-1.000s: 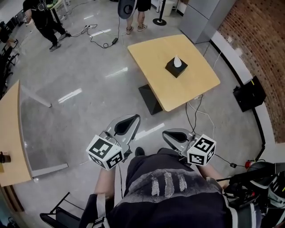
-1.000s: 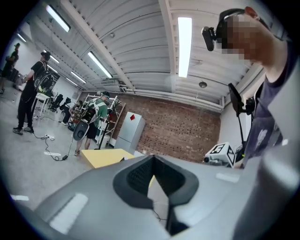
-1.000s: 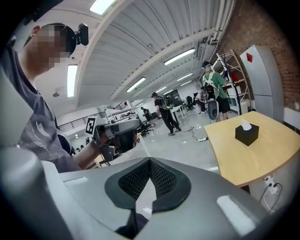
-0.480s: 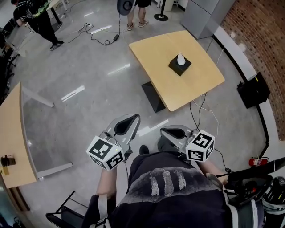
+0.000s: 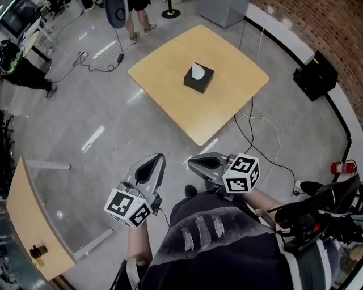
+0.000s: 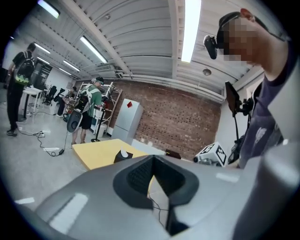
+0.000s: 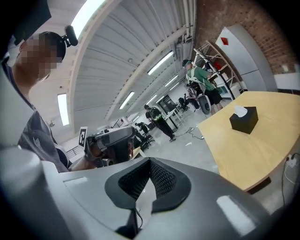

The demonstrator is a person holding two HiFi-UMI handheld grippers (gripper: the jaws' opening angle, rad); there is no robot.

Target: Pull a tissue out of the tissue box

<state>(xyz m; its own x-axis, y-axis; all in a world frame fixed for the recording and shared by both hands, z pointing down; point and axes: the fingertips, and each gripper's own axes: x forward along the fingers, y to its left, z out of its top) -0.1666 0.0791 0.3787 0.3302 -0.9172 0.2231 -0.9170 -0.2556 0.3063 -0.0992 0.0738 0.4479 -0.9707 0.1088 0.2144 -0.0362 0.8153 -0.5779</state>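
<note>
A black tissue box (image 5: 199, 78) with a white tissue sticking out of its top stands near the middle of a square wooden table (image 5: 164, 71), far ahead of both grippers. My left gripper (image 5: 152, 165) and right gripper (image 5: 196, 163) hang side by side over the grey floor, short of the table's near corner, both shut and holding nothing. In the left gripper view the tissue box (image 6: 123, 155) shows small beyond the shut jaws of the left gripper (image 6: 153, 160). In the right gripper view the tissue box (image 7: 244, 119) sits to the right on the table (image 7: 243, 152), past the right gripper (image 7: 150, 162).
Cables (image 5: 262, 127) trail on the floor right of the table, near a black case (image 5: 311, 76) by the brick wall. A fire extinguisher (image 5: 343, 167) lies at the right. Another wooden table (image 5: 34, 226) is at lower left. People (image 5: 133, 14) stand beyond the table.
The table and tissue box have shifted left and toward the middle of the head view. Both grippers have moved forward, still shut. The right gripper has rolled.
</note>
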